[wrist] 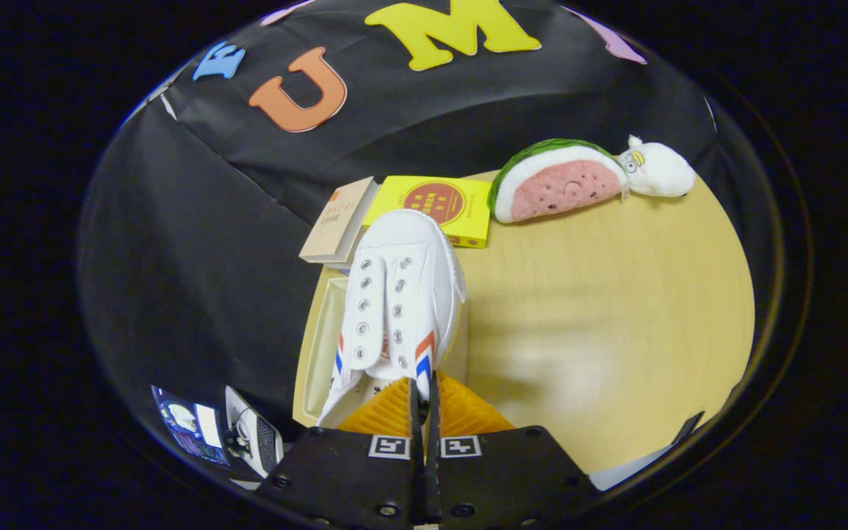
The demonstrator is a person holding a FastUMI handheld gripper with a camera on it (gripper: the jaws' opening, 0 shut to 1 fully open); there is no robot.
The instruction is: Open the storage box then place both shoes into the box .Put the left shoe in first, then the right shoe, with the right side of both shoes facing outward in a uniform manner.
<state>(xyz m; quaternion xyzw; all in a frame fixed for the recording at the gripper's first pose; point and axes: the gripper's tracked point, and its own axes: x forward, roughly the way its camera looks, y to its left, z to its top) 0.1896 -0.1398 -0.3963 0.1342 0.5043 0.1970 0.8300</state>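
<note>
Gripper view: the claw [424, 394] is clamped on a white shoe [402, 294], its two fingers drawn nearly together with only a thin edge of the shoe's heel opening pinched between them; the shoe hangs forward from that pinch, toe pointing away, eyelet rows uppermost, red and blue stripes showing on both flanks just ahead of the fingertips [387, 408]. Directly beneath the shoe and slightly to the claw's left lies the storage box [321, 346], pale and translucent, its near wall and left rim visible against the desk [601, 309]; I judge it open, though the shoe hides most of its interior. Beyond the toe stand a tan booklet [339, 219] and a yellow box [439, 207]; further off to the claw's right rest a watermelon plush [556, 180] and a small white plush [659, 171], touching one another, well apart from the work.

Risks, as judged from this stance: the hold is on thin cloth at one end only, so the long forward weight may make the shoe swing or slip out if the claw is tilted sharply; the toe sits close to the booklet and the yellow box, and a forward push could knock them; the shoe overhangs the box's right wall, so a straight release may leave it straddling the rim rather than seated inside; which shoe this is I cannot tell, so the ordering and the outward-facing side remain unconfirmed.
</note>
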